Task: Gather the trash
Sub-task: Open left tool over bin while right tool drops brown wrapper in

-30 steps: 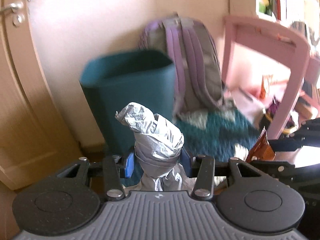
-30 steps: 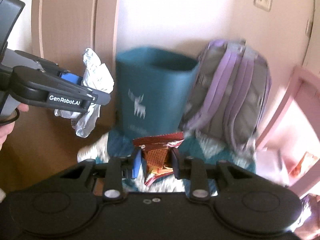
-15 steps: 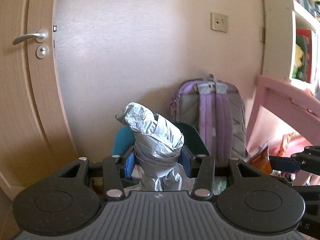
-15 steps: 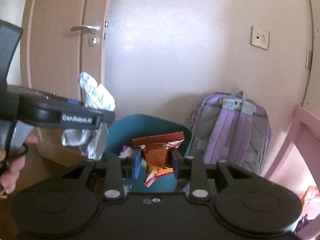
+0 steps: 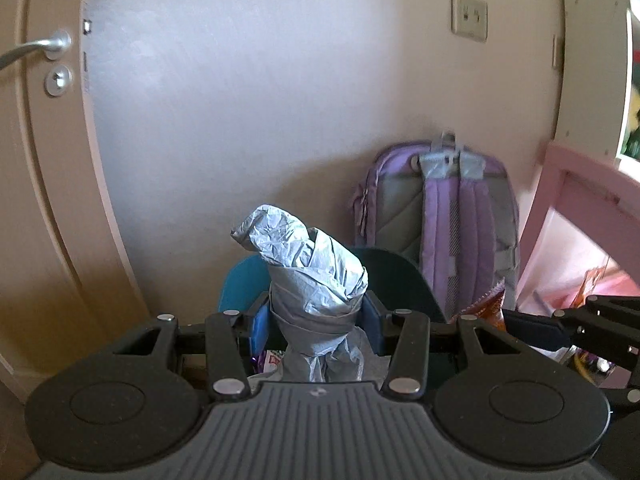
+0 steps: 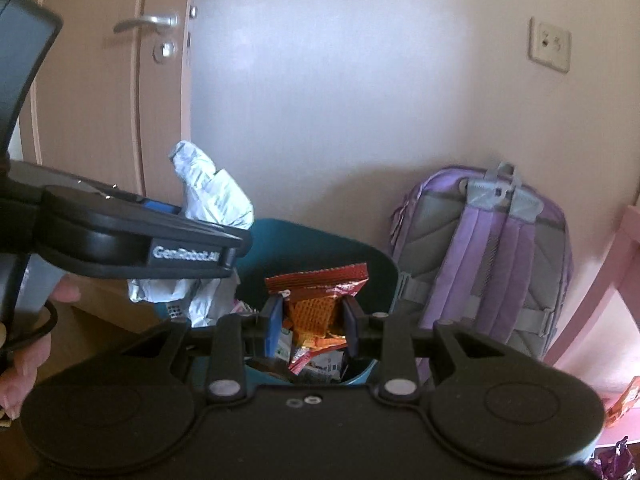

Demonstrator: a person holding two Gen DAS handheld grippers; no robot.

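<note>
My left gripper [image 5: 316, 316] is shut on a crumpled grey-white paper wad [image 5: 312, 276] and holds it over the teal trash bin [image 5: 396, 276]. The wad also shows in the right wrist view [image 6: 212, 200], with the left gripper [image 6: 184, 236] on the left. My right gripper [image 6: 310, 320] is shut on an orange-red snack wrapper [image 6: 316, 296] above the teal bin [image 6: 316, 244], whose opening holds several wrappers and cartons.
A purple-grey backpack [image 5: 452, 220] leans on the wall right of the bin. A pink desk frame [image 5: 580, 200] stands at the right. A wooden door with a metal handle [image 6: 148, 24] is at the left. More wrappers lie under the desk [image 6: 624, 400].
Both grippers have risen and moved closer to the bin and now hold their trash over its opening. The grips are unchanged.
</note>
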